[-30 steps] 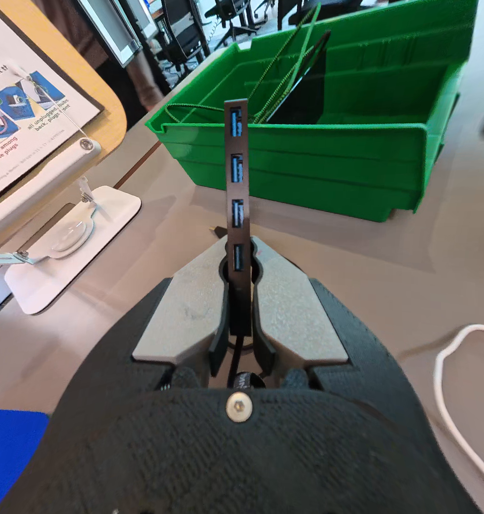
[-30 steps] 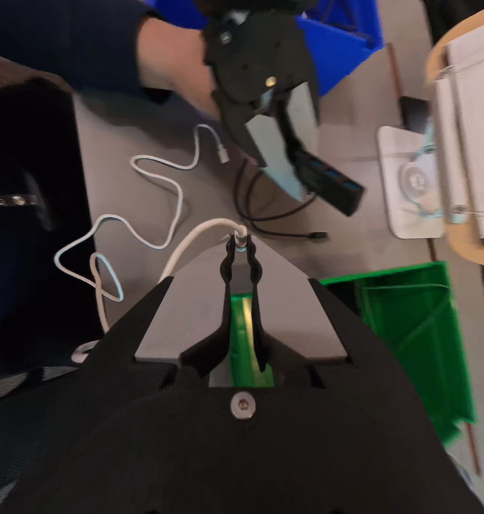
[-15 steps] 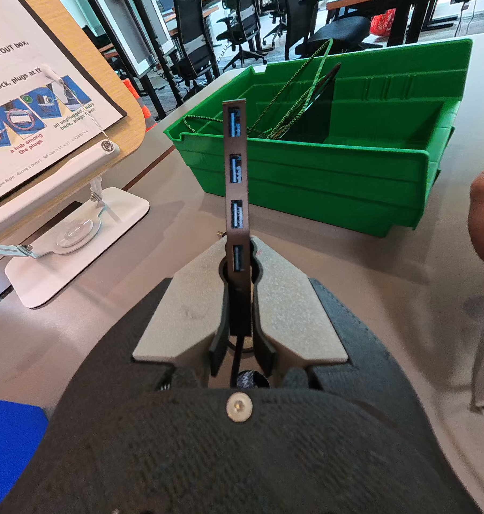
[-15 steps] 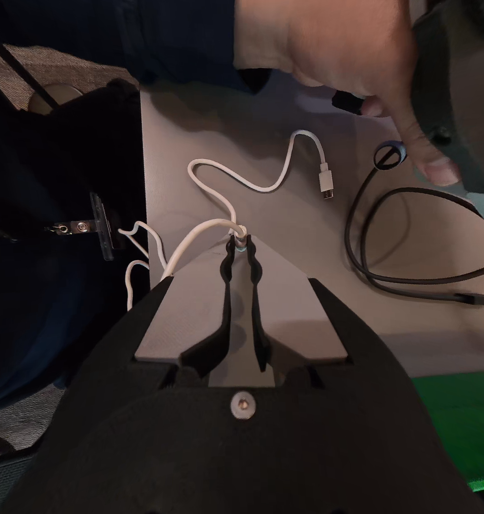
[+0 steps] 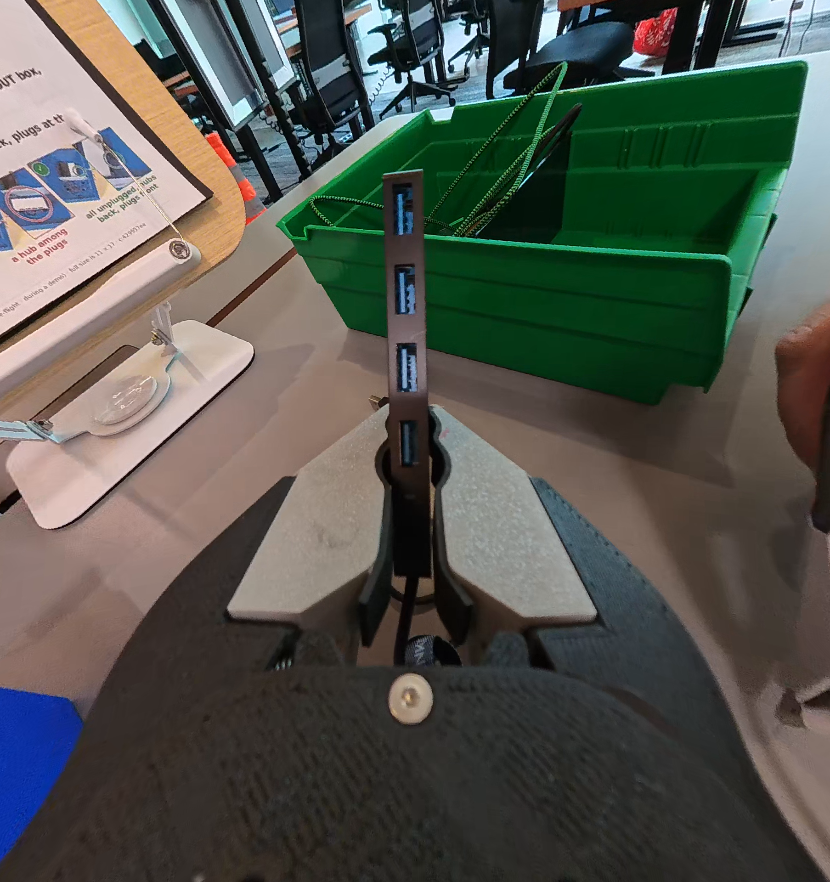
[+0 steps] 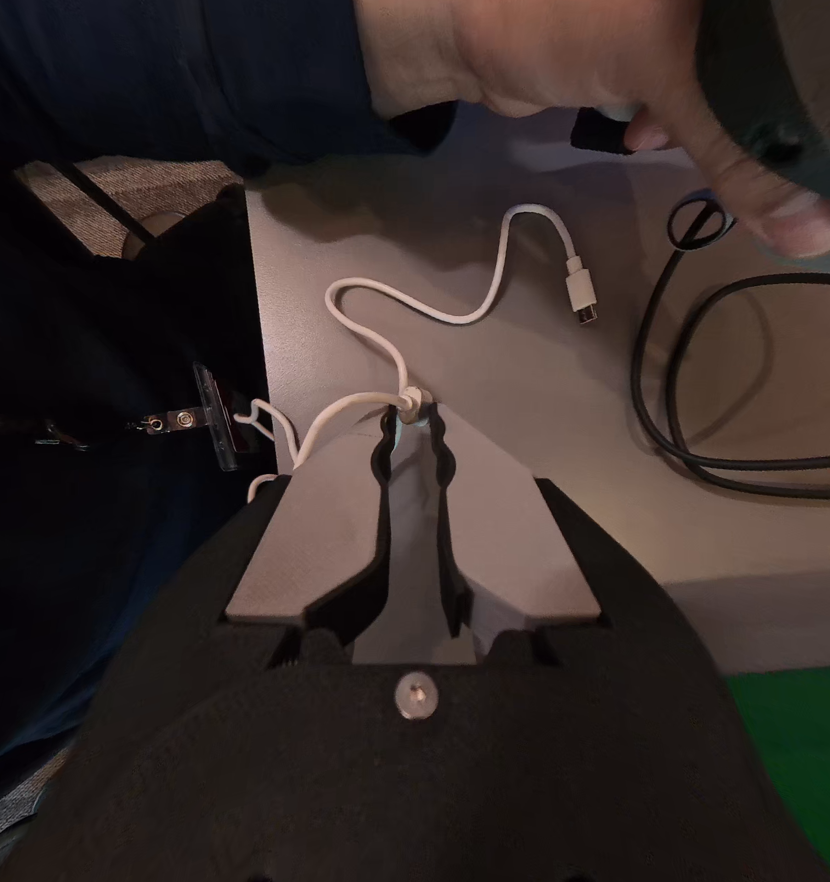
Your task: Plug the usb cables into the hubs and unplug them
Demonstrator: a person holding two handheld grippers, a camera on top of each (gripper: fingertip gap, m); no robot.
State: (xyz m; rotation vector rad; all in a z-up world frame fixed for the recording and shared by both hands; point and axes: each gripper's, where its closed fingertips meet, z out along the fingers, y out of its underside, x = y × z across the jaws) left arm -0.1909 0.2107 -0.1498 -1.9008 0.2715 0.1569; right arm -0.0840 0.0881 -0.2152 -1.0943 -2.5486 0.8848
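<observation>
My left gripper (image 5: 410, 429) is shut on a black USB hub (image 5: 405, 296) and holds it upright above the table, its blue ports facing the camera; no plug is in them. My right gripper (image 6: 410, 413) points down at the table's near edge. Its jaws stand slightly apart. The plug end of a white USB cable (image 6: 410, 403) sits between the tips, against the left finger, with a small gap to the right finger. The cable's other plug (image 6: 580, 291) lies on the table. The hub's black cable (image 6: 666, 429) loops on the table to the right.
A green bin (image 5: 570, 296) with braided cables stands behind the hub. A sign on a white stand (image 5: 117, 420) is at the left, a blue bin corner (image 5: 12, 763) at the lower left. A person's hand (image 6: 546, 62) holds the left gripper; a dark sleeve fills the upper left. The left gripper's tips are roughly 15 cm from the right gripper's.
My right gripper's jaws have parted a little around the white plug, which it held shut before, and it has moved closer to the table. The left gripper has lifted slightly with the hub.
</observation>
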